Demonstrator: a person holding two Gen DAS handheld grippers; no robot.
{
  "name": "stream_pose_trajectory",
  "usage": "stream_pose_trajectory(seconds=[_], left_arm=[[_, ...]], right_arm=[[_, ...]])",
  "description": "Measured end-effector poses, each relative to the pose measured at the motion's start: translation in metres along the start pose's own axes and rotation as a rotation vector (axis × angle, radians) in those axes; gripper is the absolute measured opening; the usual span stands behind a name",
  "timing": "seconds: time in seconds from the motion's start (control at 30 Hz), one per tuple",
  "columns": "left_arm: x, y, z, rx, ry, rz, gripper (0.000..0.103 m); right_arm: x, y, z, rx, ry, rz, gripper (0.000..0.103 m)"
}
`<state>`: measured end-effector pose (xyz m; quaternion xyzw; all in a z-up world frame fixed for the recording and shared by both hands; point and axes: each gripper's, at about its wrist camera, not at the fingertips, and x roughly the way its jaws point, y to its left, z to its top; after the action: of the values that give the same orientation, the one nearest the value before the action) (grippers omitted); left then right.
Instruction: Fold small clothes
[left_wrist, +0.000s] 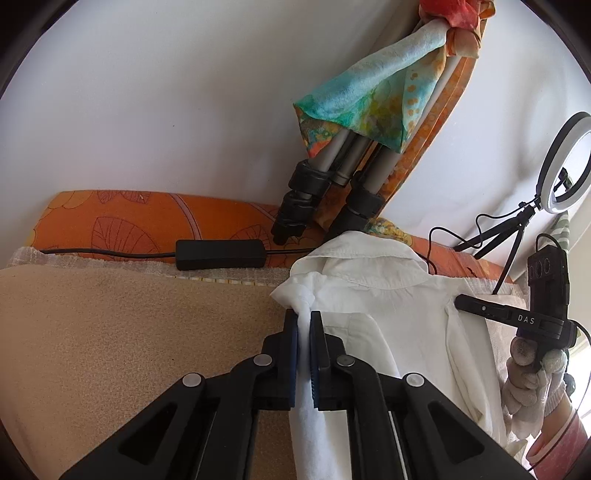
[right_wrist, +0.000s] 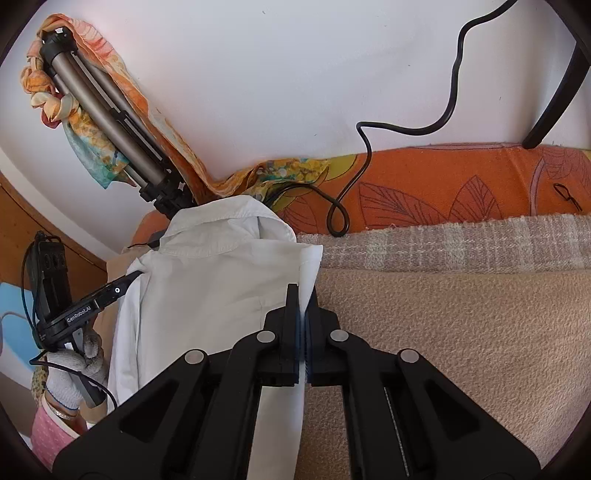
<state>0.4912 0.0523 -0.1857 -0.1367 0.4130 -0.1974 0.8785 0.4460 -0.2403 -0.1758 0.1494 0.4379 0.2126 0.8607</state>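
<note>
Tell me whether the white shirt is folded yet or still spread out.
Not folded: the white shirt hangs lifted with its collar open, pinched at opposite shoulder edges by the left gripper and right gripper above the beige blanket.

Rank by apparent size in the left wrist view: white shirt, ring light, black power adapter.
1. white shirt, clearly largest, though nearest the camera.
2-3. ring light and black power adapter look alike; unranked.

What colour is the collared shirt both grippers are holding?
White: the collared cotton shirt shows best in the right wrist view.
</note>
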Motion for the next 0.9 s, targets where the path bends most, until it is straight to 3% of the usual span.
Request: stream_pose_trajectory(seconds=[0.23, 0.47, 0.73, 0.9], left_arm=[[-0.029, -0.007, 0.004, -0.018, -0.045, -0.024, 0.002], [-0.089, -0.044, 0.002, 0.062, -0.108, -0.011, 0.002], [-0.168, -0.085, -0.035, 0.121, -0.166, 0.006, 0.002], [-0.205, -0.094, -0.070, 0.101, -0.179, -0.002, 0.001]], right_arm=[[-0.033, 0.017, 0.005, -0.017, -0.068, 0.038, 0.002], [-0.091, 0.041, -0.003, -0.055, -0.116, 0.088, 0.002], [-0.159, 0.066, -0.045, -0.096, -0.139, 0.103, 0.002], [-0.184, 0.081, -0.085, -0.127, -0.144, 0.087, 0.002]])
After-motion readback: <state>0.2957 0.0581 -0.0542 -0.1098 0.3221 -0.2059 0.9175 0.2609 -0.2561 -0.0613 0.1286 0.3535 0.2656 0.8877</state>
